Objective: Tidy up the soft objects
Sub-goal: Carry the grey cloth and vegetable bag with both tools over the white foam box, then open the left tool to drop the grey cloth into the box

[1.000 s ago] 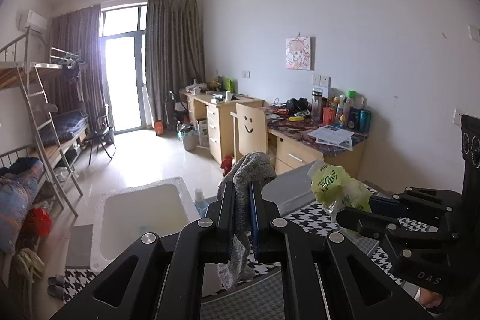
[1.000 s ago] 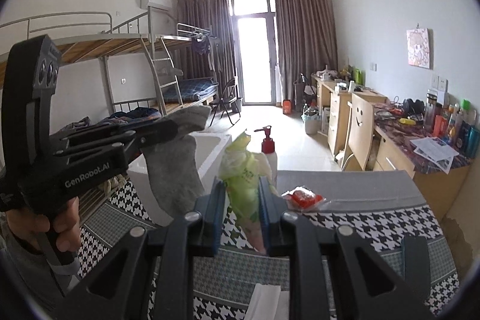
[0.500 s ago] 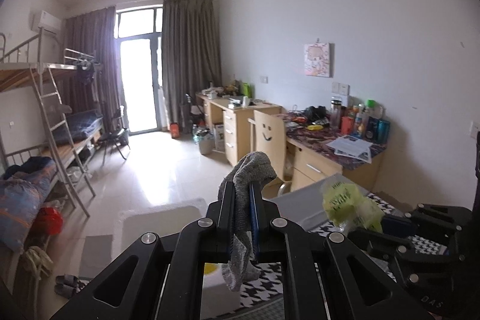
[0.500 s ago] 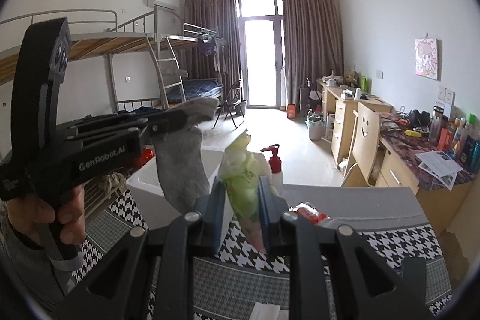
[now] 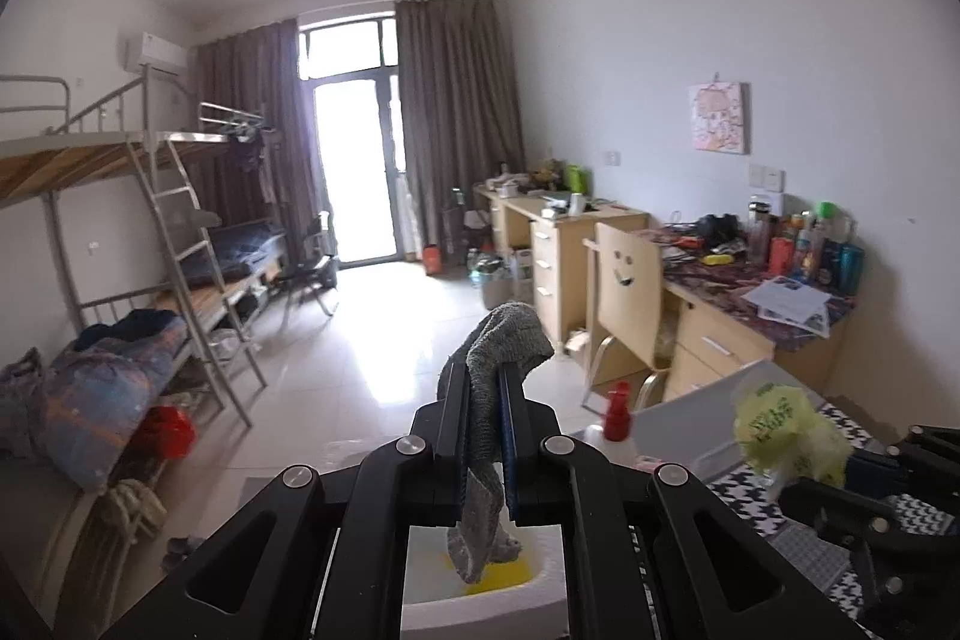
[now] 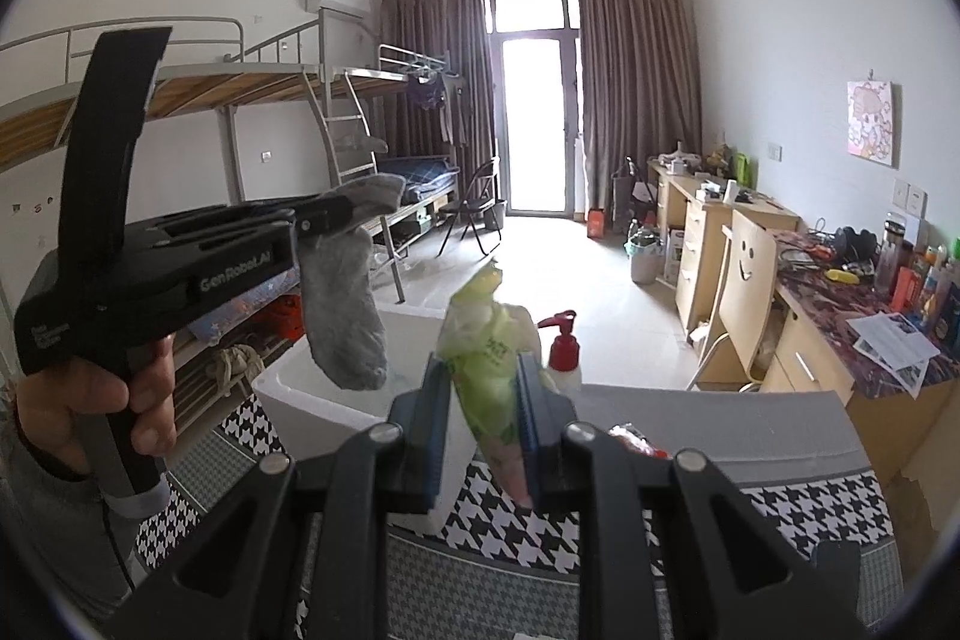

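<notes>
My left gripper (image 5: 483, 388) is shut on a grey sock (image 5: 501, 340) that droops from its jaws over a white foam box (image 5: 480, 610). Seen from the right wrist, the same left gripper (image 6: 342, 211) holds the sock (image 6: 345, 310) above the box (image 6: 312, 394), with a hand on its handle. My right gripper (image 6: 483, 376) is shut on a bunched light-green plastic bag (image 6: 489, 358), raised above the table; that bag (image 5: 780, 430) also shows at the lower right of the left wrist view.
A houndstooth cloth (image 6: 810, 508) covers the table, with a grey mat (image 6: 720, 418), a red-capped pump bottle (image 6: 561, 346) and a red packet (image 6: 636, 439) on it. Bunk beds (image 5: 120, 232) stand left; desks and a smiley chair (image 5: 624, 298) stand right.
Both grippers have risen a little with their loads. The left gripper has swung left, so the sock now hangs over the box's near end instead of beside it.
</notes>
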`<state>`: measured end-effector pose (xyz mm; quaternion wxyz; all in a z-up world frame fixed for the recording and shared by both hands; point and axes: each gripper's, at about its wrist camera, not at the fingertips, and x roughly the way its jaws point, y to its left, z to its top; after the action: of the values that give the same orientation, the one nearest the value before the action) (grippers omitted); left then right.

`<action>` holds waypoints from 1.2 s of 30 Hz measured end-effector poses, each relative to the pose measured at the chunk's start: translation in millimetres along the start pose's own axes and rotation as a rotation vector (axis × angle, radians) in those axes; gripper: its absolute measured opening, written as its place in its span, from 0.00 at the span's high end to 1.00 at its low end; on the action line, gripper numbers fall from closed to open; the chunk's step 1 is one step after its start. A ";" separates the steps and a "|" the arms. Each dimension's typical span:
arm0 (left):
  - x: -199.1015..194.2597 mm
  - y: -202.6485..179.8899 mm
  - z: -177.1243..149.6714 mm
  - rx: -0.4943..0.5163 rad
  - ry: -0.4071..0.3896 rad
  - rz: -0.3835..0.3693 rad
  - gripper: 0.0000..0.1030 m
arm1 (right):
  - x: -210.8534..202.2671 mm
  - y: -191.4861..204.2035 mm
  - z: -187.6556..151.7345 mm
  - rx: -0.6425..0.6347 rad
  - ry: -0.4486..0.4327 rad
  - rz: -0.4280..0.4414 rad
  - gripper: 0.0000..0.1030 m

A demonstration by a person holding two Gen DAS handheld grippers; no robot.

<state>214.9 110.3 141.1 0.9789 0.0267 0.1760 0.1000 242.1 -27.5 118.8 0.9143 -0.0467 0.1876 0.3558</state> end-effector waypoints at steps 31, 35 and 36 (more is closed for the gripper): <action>70.4 37.3 -39.6 -0.075 0.199 0.097 0.91 | 29.4 7.7 1.2 -0.044 0.049 0.073 0.76; 80.3 40.6 -46.9 -0.081 0.234 0.100 0.91 | 31.0 7.5 0.0 -0.041 0.052 0.070 0.76; 83.5 41.0 -49.1 -0.077 0.245 0.100 0.90 | 31.7 7.1 -0.2 -0.040 0.054 0.069 0.76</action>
<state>266.7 168.3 70.4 0.9442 -0.0143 0.2885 0.1580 258.8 -2.2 107.0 0.8950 -0.0679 0.2067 0.3894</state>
